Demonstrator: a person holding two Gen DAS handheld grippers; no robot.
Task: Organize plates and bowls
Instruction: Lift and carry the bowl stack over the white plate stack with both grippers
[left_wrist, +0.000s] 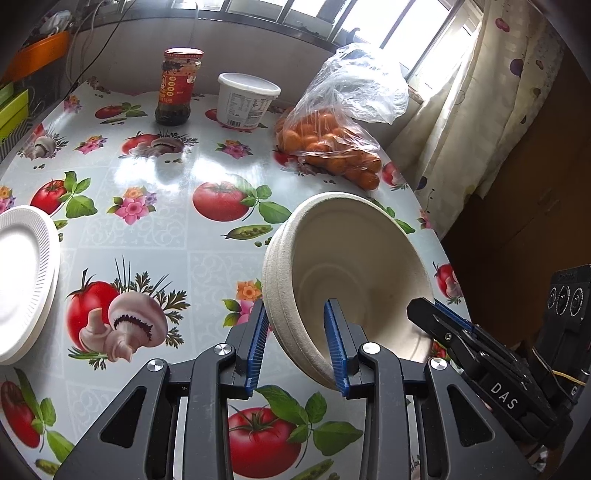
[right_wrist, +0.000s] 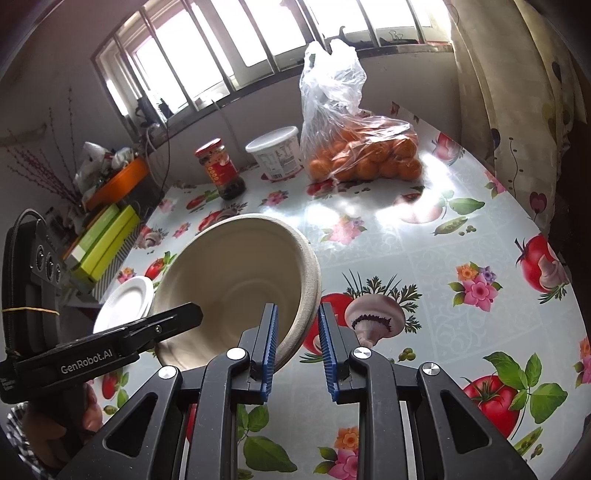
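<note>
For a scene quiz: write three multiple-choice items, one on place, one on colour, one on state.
1. The clear plastic bag of oranges lies: A) on the floor B) beside the white plastic tub C) on a chair.
2. The glass sauce jar has a lid that is: A) red B) green C) black.
3. The beige paper bowl is: A) upside down B) lying flat C) tilted, rim between the pads of the left gripper.
Key: B, they sit side by side; A, the cap shows red; C, its opening faces sideways.
</note>
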